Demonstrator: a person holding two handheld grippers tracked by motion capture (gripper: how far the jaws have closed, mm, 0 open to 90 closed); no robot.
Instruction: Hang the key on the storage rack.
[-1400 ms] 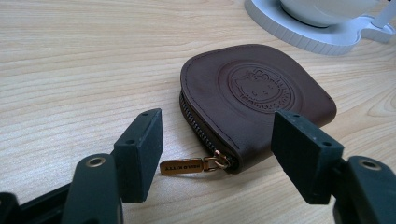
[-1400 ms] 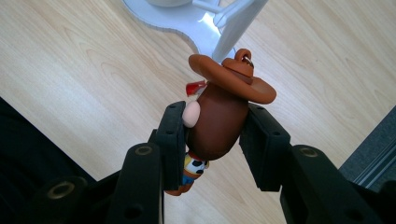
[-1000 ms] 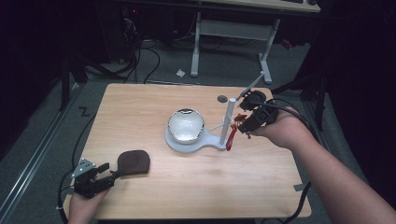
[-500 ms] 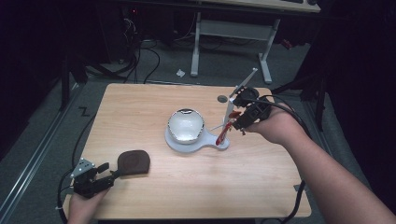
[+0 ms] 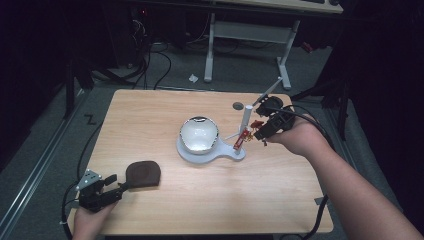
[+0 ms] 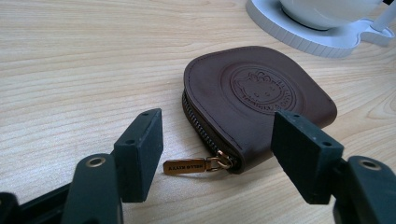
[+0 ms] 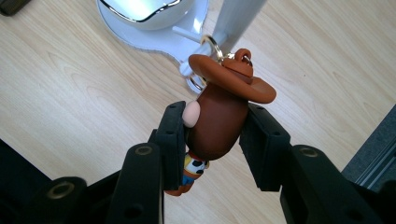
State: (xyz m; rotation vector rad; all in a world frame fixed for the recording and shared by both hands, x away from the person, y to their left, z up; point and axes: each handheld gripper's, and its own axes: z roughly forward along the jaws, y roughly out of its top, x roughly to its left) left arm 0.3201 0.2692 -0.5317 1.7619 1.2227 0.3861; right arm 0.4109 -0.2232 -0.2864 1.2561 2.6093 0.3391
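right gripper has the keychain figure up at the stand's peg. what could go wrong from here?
1. The right gripper clamps the cowboy figure keychain by its rounded head; it could twist or slip in the jaws.
2. The key ring sits beside the white post, near the thin peg; a slight misalignment could miss the peg.
3. Pushing sideways on the post could shift the white stand.

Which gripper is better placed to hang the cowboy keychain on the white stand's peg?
Right. The right gripper is shut on the cowboy keychain, its ring beside the stand. The left gripper sits open by the brown pouch.
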